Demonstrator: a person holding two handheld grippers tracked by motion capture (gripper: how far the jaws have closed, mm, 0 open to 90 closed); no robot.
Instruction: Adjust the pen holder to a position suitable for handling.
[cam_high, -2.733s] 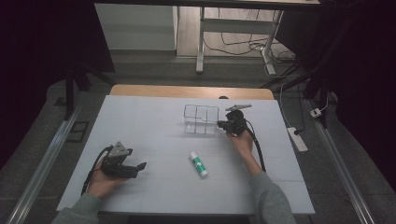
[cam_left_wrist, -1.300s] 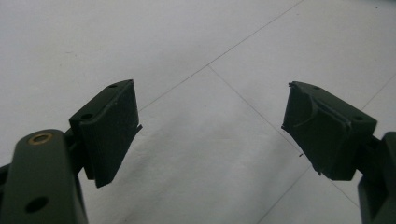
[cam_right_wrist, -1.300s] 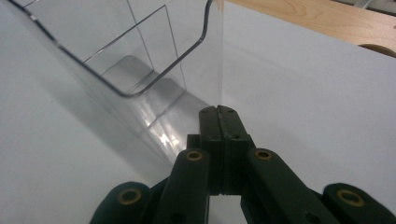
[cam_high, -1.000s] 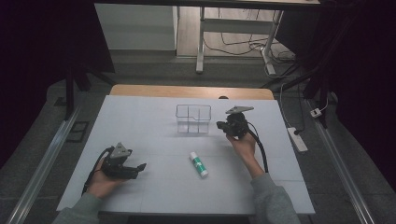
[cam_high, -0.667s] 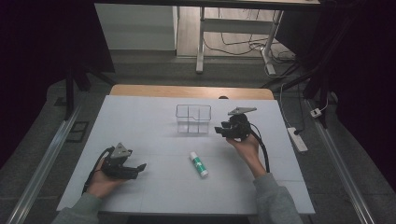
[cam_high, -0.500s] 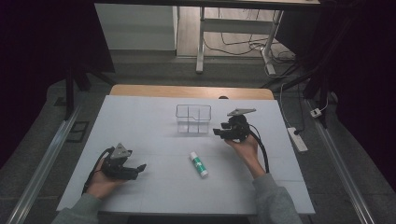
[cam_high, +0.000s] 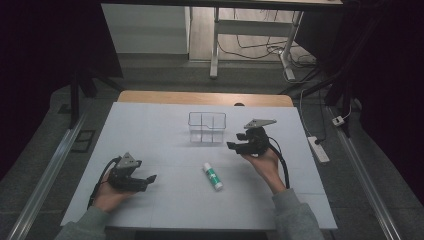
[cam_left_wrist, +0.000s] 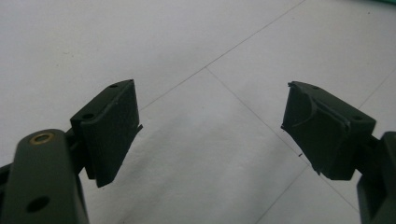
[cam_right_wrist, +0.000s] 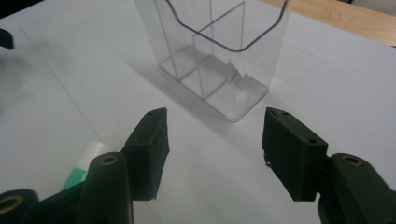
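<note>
Hovering just beside the clear divided box (cam_high: 207, 127), the right tongs (cam_high: 232, 145) sit off its right front corner, apart from it, with nothing between the jaws. Those jaws have just been opening, and in the right gripper view the right tongs (cam_right_wrist: 212, 154) stand well spread, bare white surface showing in the gap. Straight ahead in that view is the clear divided box (cam_right_wrist: 219, 51), upright, its inner walls splitting it into compartments, and nothing to be seen lying inside them. At the lower left edge there, a bit of green and white peeks out beside the left jaw: that's the glue stick (cam_right_wrist: 88, 163).

From above, the glue stick (cam_high: 212, 176) lies flat on the surface (cam_high: 150, 125), white tube with a green band, slanted, in front of the box and well apart from it. It rests between the two hands, nearer the right hand (cam_high: 262, 162), which carries its tongs tilted toward the box with the cable trailing back along the sleeve.

Over on the near left, the left tongs (cam_high: 150, 178) rest low by the surface in the left hand (cam_high: 107, 195), pointing right toward the glue stick but well short of it. In the left gripper view the left tongs (cam_left_wrist: 212, 126) gape wide, nothing between them.
</note>
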